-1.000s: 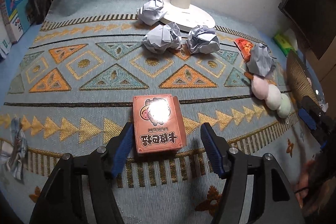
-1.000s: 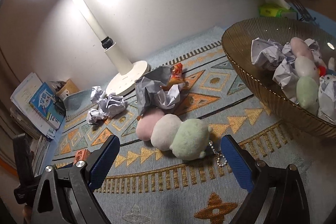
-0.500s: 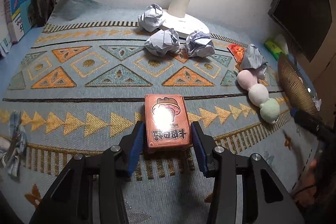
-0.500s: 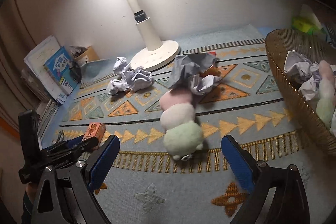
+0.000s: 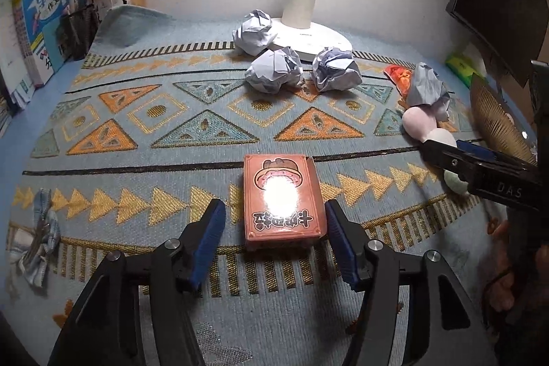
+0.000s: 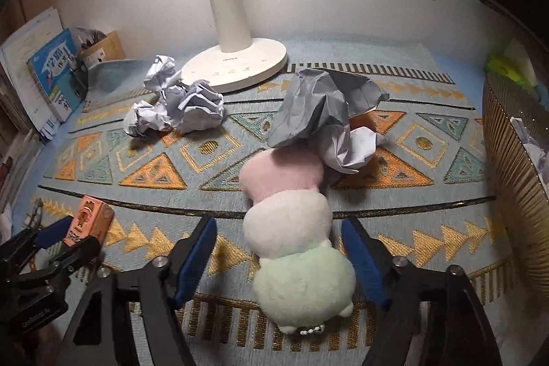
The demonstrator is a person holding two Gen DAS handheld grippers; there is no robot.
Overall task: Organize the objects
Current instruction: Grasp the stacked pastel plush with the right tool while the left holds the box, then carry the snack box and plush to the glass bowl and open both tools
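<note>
An orange card box (image 5: 283, 194) lies flat on the patterned mat between the blue pads of my left gripper (image 5: 274, 239). The jaws are opening, with a gap on each side of the box. A three-ball plush (image 6: 291, 228), pink, white and green, lies lengthwise between the pads of my right gripper (image 6: 279, 259). Those jaws are closing around its white and green balls, and the pads do not press on it. A crumpled grey paper (image 6: 326, 112) leans on the pink end. In the left wrist view the right gripper (image 5: 480, 163) reaches in from the right over the plush (image 5: 420, 122).
A gold wire basket (image 6: 514, 174) holding paper stands at the right edge. Several crumpled paper balls (image 5: 274, 71) lie by the white lamp base (image 5: 308, 36). A red packet (image 5: 396, 74) sits under the grey paper. Books (image 5: 37, 23) stand at the left, and a cloth scrap (image 5: 37, 246) lies near the mat's left edge.
The left jaws closed onto the box half a second ago and have since spread apart. The right gripper swung over the plush, rolled, and its jaws narrowed around it.
</note>
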